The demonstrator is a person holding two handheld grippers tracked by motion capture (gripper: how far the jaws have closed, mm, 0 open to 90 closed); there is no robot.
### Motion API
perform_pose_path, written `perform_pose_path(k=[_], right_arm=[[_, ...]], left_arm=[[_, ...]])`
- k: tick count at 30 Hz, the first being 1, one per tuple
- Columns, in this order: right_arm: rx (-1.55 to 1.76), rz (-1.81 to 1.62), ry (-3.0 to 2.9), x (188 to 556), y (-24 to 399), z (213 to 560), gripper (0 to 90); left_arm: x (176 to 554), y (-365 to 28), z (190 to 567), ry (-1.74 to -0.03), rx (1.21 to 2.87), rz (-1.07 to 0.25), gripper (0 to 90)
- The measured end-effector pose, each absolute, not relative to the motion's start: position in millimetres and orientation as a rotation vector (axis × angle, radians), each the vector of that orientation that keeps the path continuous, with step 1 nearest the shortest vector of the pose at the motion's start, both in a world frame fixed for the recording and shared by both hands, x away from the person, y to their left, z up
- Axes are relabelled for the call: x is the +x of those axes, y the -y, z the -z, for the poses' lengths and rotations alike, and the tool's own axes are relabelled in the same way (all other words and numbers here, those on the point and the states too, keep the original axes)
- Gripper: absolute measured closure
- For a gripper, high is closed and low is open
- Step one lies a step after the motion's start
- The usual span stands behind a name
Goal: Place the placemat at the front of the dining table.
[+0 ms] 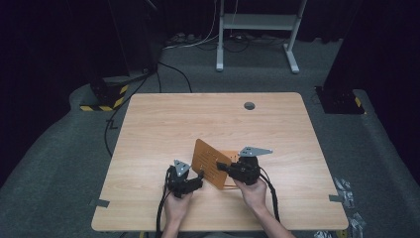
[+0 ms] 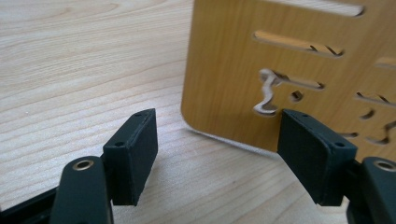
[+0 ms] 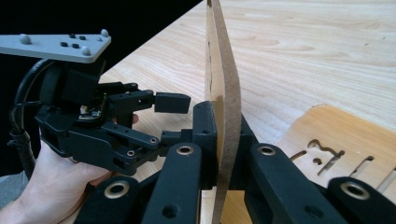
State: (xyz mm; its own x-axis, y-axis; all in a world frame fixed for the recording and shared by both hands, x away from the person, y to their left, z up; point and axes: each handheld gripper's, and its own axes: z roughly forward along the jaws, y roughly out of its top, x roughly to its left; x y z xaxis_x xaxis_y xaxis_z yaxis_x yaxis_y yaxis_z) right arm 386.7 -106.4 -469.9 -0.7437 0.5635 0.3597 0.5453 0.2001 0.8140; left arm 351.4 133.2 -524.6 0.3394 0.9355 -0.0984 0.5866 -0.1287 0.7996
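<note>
Slotted wooden panel (image 1: 210, 162) stands upright, its edge clamped in the right gripper (image 3: 219, 140); left gripper (image 2: 217, 156) gapes wide beside its lower corner, holding nothing.

Two slotted wooden panels: one (image 1: 207, 163) standing on edge, one (image 1: 229, 157) lying flat. Two grippers, left (image 1: 197, 179) and right (image 1: 221, 167). Two hands. One counter (image 1: 208, 119).
</note>
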Motion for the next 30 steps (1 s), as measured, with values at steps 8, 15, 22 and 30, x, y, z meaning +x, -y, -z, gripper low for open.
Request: perform_pose_path(k=[8, 15, 22, 30], right_arm=[[1.098, -1.625, -2.414, 386, 113, 465, 86.1], [1.078, -1.632, -2.413, 383, 121, 464, 86.1], [1.063, -1.629, -2.406, 381, 127, 461, 86.1], [1.06, -1.644, -2.403, 379, 137, 458, 86.2]], left_arm=[[353, -131, 525, -1.367, 1.836, -0.559, 28.3], [357, -129, 526, -1.387, 1.86, -0.545, 28.0], [358, -127, 527, -1.387, 1.88, -0.555, 27.5], [358, -124, 526, -1.384, 1.911, -0.579, 26.7]])
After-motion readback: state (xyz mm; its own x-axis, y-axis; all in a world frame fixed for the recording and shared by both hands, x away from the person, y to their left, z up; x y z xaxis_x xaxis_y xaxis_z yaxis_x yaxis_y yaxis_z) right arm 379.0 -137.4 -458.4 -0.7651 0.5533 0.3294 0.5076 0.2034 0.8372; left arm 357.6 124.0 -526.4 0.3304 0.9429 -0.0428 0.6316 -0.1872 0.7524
